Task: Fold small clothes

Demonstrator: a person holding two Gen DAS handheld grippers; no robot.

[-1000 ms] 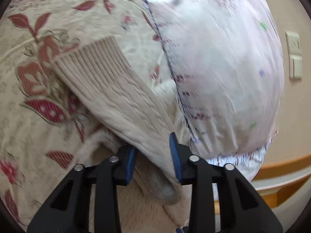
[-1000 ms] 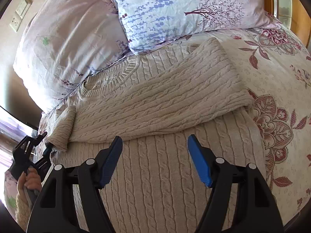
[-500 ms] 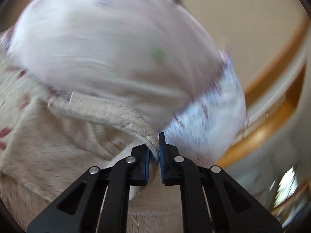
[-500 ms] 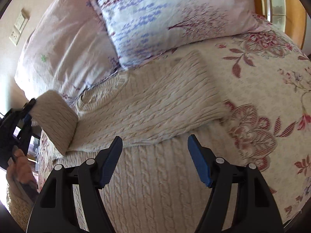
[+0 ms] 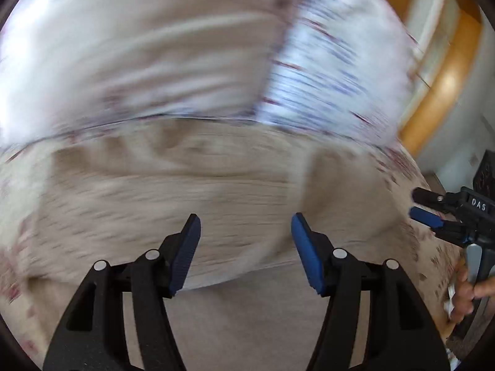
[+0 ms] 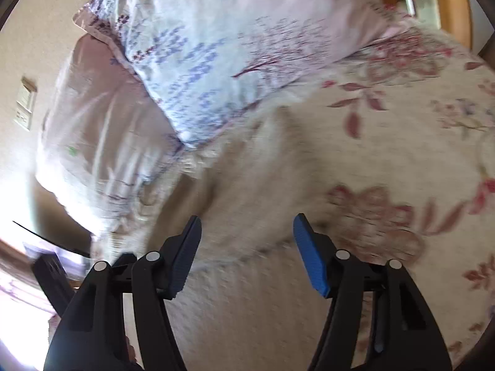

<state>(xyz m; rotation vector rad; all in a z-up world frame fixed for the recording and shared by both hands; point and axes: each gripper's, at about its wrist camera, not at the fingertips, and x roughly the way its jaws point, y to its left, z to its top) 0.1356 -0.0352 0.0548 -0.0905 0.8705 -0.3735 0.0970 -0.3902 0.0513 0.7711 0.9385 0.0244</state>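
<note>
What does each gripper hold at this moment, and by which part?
Nothing is held. The left gripper and the right gripper both stand open above the beige knit sweater, with no cloth between their fingers.

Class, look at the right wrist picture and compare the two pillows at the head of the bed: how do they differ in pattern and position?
The blue-print pillow carries blue-violet flower spikes and a dark red tree; the pink pillow looks nearly plain, with one small green mark showing. The blue-print pillow lies nearer the wooden headboard and overlaps the pink pillow, which sits toward the wall switch. Both are pale, and the cream sweater lies just below them.
</note>
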